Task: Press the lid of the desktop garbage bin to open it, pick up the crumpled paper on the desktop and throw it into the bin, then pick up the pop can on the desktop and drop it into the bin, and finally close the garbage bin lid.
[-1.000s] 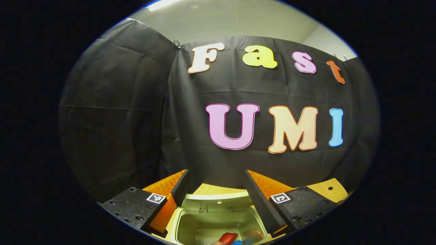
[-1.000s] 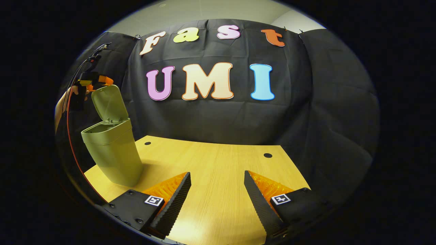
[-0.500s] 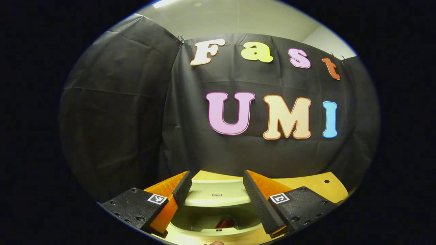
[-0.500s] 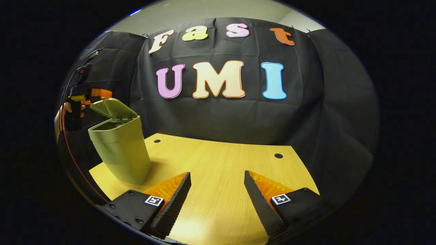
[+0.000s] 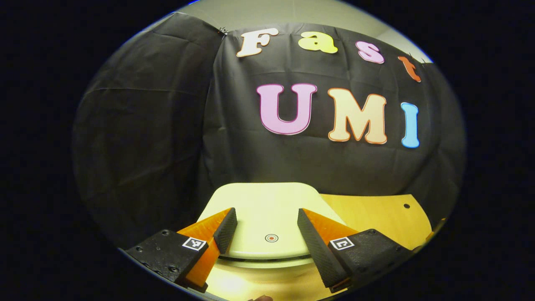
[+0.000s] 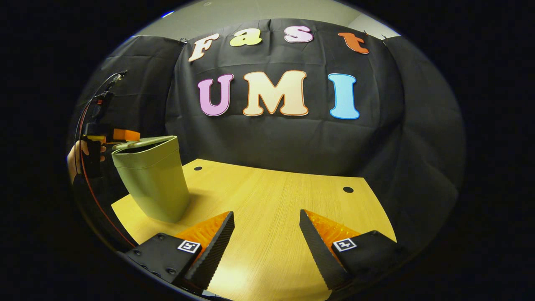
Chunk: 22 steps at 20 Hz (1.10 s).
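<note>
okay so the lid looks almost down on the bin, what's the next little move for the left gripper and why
Probably press the open left gripper straight down a touch more. In the right gripper view the lid lies nearly flat on the bin, yet a thin dark gap shows under its near edge, so it may not have latched.

With the lid (image 5: 267, 217) nearly down, the inside of the garbage bin (image 6: 152, 179) is hidden, so its contents cannot be told. In the right gripper view the bin's body covers most of the left gripper (image 6: 119, 136), whose finger spacing is unreadable there, and the hand (image 6: 74, 161) holding it is cut off at the picture's edge.
</note>
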### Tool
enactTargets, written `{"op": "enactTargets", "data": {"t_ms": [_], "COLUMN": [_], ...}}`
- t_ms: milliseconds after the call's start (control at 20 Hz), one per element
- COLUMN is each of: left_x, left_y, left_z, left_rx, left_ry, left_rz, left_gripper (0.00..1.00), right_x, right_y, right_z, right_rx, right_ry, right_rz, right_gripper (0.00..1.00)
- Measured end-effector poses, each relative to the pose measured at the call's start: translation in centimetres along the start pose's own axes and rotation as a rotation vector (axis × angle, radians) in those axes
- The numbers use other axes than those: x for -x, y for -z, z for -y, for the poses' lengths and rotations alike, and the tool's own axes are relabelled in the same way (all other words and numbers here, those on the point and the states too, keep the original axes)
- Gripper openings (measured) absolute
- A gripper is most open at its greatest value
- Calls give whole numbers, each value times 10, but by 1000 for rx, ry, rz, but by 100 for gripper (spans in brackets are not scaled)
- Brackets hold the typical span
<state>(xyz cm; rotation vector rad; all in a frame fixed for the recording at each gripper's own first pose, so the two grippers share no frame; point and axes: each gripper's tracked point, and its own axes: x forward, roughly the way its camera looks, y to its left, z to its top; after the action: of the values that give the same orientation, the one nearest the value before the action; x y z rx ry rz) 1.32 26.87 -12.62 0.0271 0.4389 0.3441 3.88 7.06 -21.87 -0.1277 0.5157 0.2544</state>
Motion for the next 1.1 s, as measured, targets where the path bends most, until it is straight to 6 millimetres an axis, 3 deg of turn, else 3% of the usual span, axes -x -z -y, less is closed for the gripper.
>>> {"op": "enactTargets", "data": {"t_ms": [250, 350, 450, 650, 700, 950, 1100], "left_x": [1, 3, 6, 4, 6, 36, 68], "left_y": [4, 17, 9, 1, 0, -28, -34], "left_z": [3, 2, 4, 14, 18, 77, 142], "left_rx": [-16, -27, -7, 15, 26, 61, 54], "left_ry": [-34, -40, -18, 44, 54, 192, 328], "left_rz": [36, -6, 20, 79, 90, 234, 311], "left_gripper": [94, 92, 92, 87, 96, 94, 94], "right_x": [-10, -14, -16, -12, -10, 9, 30], "right_y": [7, 14, 16, -3, -12, -50, -71], "right_z": [-1, -2, -5, -6, -5, 6, 15], "right_rx": [-33, -53, -54, -55, -52, -49, -71], "right_ry": [-18, -25, -35, -41, -38, -6, 23], "right_rz": [-17, -29, -28, 10, 29, 134, 200], "right_gripper": [99, 99, 99, 99, 99, 99, 98]}}
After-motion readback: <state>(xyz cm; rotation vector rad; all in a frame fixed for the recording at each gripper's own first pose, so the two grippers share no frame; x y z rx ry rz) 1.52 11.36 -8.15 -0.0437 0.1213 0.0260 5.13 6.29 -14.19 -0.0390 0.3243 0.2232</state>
